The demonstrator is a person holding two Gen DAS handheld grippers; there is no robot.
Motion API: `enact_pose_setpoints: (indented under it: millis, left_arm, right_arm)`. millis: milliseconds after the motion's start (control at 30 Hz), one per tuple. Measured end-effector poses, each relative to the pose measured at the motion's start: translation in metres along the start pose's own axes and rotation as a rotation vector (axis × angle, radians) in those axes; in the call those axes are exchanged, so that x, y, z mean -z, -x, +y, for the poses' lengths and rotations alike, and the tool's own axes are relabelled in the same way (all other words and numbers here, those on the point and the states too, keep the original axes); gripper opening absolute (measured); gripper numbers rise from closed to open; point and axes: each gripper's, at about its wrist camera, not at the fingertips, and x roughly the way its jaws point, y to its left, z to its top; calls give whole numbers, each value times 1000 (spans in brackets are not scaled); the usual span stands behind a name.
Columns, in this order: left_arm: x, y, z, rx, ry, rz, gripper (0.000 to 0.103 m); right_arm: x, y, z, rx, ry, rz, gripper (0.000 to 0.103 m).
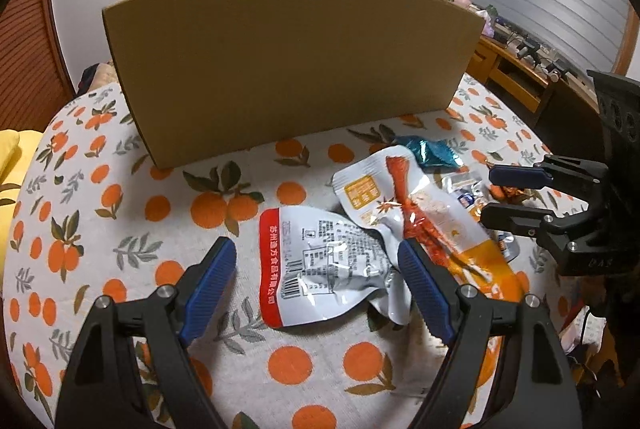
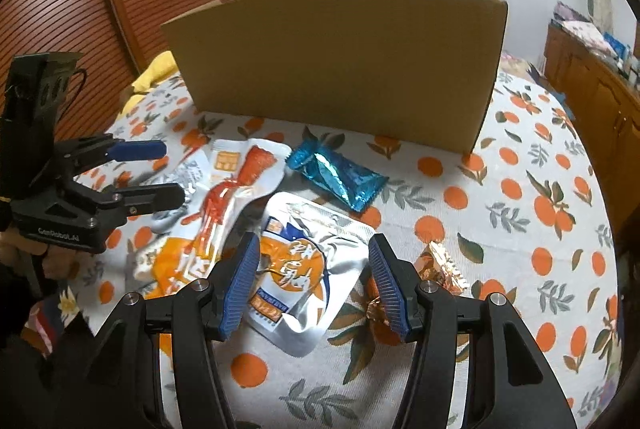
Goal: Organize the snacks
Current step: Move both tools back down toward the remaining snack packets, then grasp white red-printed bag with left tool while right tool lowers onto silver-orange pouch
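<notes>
Several snack packets lie on an orange-print tablecloth in front of a cardboard box. My left gripper is open, its fingers either side of a silver packet with a red edge. A long orange and silver packet lies to its right, with a blue foil packet behind. My right gripper is open over a silver and orange pouch. The blue foil packet lies beyond it and a copper wrapper lies to its right. The box stands behind.
The other gripper shows in each view: the right one at the right edge, the left one at the left. A wooden desk with clutter stands at the back right. A yellow cloth lies at the left.
</notes>
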Motion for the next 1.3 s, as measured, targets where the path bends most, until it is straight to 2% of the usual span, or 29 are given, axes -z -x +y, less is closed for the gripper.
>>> enact_pose_setpoints:
  millis: [367,533,700,767,1033,1200,1300]
  left_arm:
    - [0,-7,2,-10,-23,14,82]
    - [2,-6,5,-30,-37,9,78]
    - [3,-5,6,-33,-41,7,78]
    - [2,-7,3,-40,-70,20,82]
    - [1,-8,1,-46,-76,21,81]
    - [3,-4,1,-21,-80,8,70]
    - [8,2,2,11,-79,-5,59]
  right_arm:
    - [-1,-11,9,49,24,24,68]
    - [1,-16,13,89,51,44,68]
    - [0,-19,14,106,65,47,68]
    - [0,-19,15,110,69,47,68]
    - [1,-19,15,110,69,45,68]
    - [0,-19,15,109,69,45,68]
    - [0,-19,15,109,69,46,68]
